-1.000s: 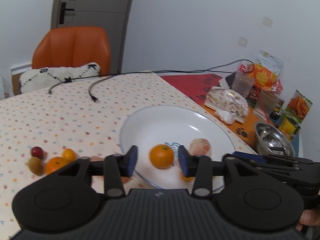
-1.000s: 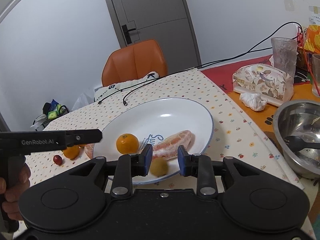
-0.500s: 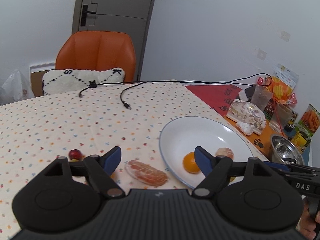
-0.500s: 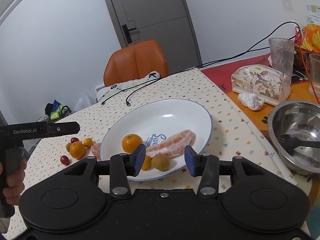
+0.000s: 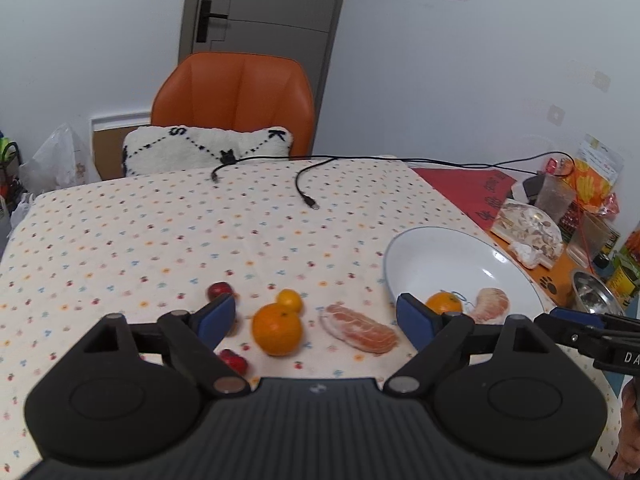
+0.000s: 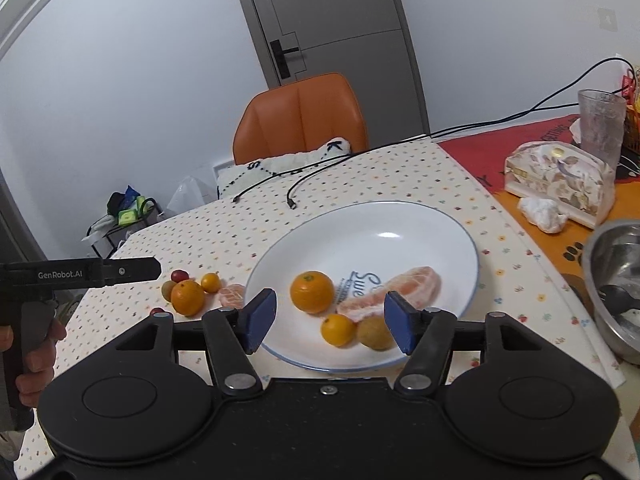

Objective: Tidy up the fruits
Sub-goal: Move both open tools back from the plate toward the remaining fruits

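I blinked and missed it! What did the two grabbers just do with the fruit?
The right gripper opened wide and let go of the brownish fruit, which now lies on the plate. The left gripper opened too and swung left off the plate, over the big orange on the tablecloth. The loose fruit stayed put.

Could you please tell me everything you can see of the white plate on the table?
The white plate is round, shallow and glossy, apparently ceramic, with a thin blue rim line and blue lettering partly hidden by fruit. It lies flat on the dotted tablecloth. Inside, near its front edge, rest an orange, a peeled citrus piece, a small kumquat and a brownish fruit. No claw touches it.
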Demonstrator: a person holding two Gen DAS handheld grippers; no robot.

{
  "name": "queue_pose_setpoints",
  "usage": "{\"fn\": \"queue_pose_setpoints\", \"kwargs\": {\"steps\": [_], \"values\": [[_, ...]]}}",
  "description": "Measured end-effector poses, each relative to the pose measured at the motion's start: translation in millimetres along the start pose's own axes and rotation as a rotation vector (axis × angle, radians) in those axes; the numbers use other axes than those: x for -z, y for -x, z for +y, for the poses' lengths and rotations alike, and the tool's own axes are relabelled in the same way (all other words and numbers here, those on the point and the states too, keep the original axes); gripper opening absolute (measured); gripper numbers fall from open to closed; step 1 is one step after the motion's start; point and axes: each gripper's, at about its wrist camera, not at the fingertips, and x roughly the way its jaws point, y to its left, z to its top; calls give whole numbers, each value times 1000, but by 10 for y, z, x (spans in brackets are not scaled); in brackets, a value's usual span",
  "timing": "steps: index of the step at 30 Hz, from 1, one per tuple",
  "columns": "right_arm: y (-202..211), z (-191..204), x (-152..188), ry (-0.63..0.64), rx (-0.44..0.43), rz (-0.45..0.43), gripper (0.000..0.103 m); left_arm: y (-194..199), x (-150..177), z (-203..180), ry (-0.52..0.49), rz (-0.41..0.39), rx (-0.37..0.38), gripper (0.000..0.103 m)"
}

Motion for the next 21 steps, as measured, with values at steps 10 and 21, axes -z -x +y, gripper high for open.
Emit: {"fn": "queue_pose_setpoints", "kwargs": {"steps": [10,21], "values": [[-60,173,-113,25,-32,-11,61,107,31,276,21,-15,-45,87],[-229,427,-99,43,-100,22,61,182,173,555,56,-12,-75,87]]}}
